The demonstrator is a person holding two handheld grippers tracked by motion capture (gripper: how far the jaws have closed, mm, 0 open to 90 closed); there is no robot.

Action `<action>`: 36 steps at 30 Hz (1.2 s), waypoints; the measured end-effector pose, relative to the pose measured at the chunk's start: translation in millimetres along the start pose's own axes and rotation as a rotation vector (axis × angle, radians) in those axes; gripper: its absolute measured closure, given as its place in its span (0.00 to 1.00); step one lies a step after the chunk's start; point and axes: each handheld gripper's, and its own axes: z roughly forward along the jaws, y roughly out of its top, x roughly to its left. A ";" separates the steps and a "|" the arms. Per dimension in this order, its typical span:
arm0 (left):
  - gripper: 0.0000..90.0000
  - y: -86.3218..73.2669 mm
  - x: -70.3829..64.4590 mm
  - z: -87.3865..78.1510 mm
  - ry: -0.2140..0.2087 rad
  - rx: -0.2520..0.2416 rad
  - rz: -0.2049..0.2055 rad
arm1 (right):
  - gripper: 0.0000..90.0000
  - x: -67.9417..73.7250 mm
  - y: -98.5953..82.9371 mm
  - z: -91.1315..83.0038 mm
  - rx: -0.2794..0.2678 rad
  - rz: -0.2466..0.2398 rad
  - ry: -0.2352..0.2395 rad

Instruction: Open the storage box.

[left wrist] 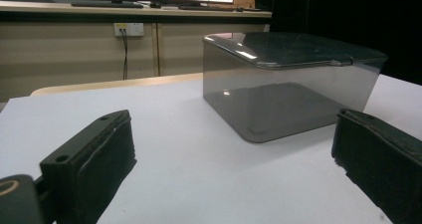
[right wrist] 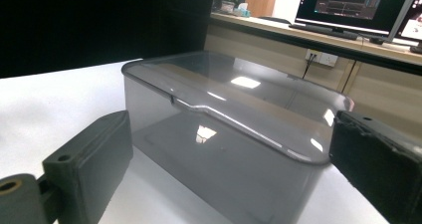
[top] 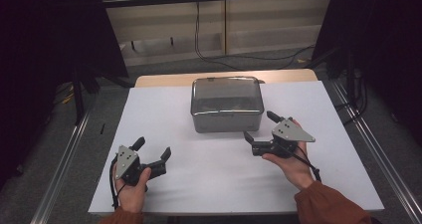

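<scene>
The box (top: 227, 104) looks like smoky, see-through plastic, smooth and glossy, its lid (right wrist: 234, 97) catching bright reflections. The worktop (top: 209, 179) wears a matt white sheet, paper-like, over pale wood at the far edge. Both claws, left (top: 154, 151) and right (top: 259, 126), show matt black plastic with rough-edged pads (left wrist: 107, 157) and dull grey metal plates.

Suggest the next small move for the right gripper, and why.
Probably ease the right gripper forward to the lidded grey box: its jaws stand open, aimed at the near right corner, not yet touching. The left gripper is open too, farther back.
</scene>
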 end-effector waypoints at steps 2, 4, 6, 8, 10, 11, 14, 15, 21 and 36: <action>0.03 0.1 0.1 -0.1 0.001 0.000 0.000 | 0.03 0.6 1.6 2.1 0.000 -0.007 0.000; 0.03 0.0 0.5 -0.3 -0.002 0.000 -0.005 | 0.02 1.7 5.8 7.7 -0.001 -0.040 -0.013; 0.03 -0.2 0.8 -0.1 -0.002 0.002 -0.007 | 0.01 1.6 7.5 11.2 0.006 -0.058 -0.014; 0.03 -0.2 0.9 -0.1 -0.002 0.002 -0.007 | 0.01 2.3 8.3 14.8 0.013 -0.086 -0.012; 0.03 0.0 0.6 -0.4 -0.002 -0.001 -0.005 | 0.01 4.1 8.5 18.2 0.022 -0.114 -0.013; 0.03 0.0 0.6 -0.4 -0.002 -0.001 -0.005 | 0.01 5.2 8.6 20.0 0.023 -0.128 -0.014; 0.03 -0.4 1.2 0.2 -0.002 0.008 -0.001 | 0.03 8.8 9.2 25.2 0.024 -0.191 -0.001; 0.03 -0.4 1.2 0.2 -0.002 0.008 -0.001 | 0.03 8.8 9.2 25.2 0.024 -0.191 -0.001; 0.03 -0.4 1.2 0.2 -0.002 0.012 0.004 | 0.08 21.9 13.7 35.5 0.052 -0.372 -0.001; 0.03 -0.2 0.6 -0.1 -0.008 0.005 0.009 | 0.22 37.5 10.4 53.1 0.110 -0.670 -0.027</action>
